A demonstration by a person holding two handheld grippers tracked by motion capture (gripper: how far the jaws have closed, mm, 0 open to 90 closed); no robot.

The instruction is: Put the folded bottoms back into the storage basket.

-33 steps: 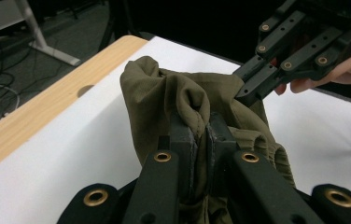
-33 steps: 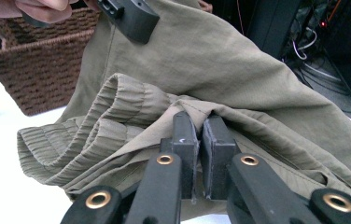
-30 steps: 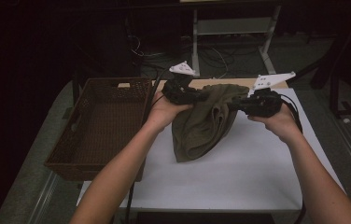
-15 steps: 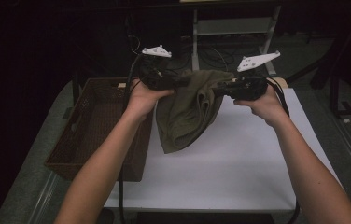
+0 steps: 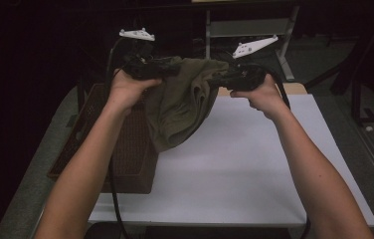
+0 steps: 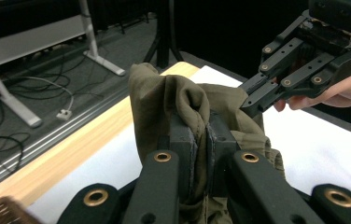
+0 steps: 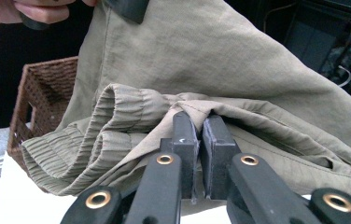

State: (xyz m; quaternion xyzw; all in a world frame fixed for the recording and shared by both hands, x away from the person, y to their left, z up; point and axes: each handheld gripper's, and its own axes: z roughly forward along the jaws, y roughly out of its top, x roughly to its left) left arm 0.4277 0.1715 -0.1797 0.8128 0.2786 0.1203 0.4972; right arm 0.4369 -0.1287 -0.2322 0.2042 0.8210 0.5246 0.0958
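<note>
High view: olive garment [image 5: 182, 107] hanging above the worktop [image 5: 254, 169], just right of the wicker basket [image 5: 125, 149] — pinched at each upper corner by left hand-held gripper [image 5: 167, 69] and right hand-held gripper [image 5: 220, 78], jaws clamped tight on cloth.

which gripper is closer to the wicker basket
Left. The left gripper holds the olive garment above the wicker basket's far end; the right gripper grips the garment's other side, over the white table.
</note>
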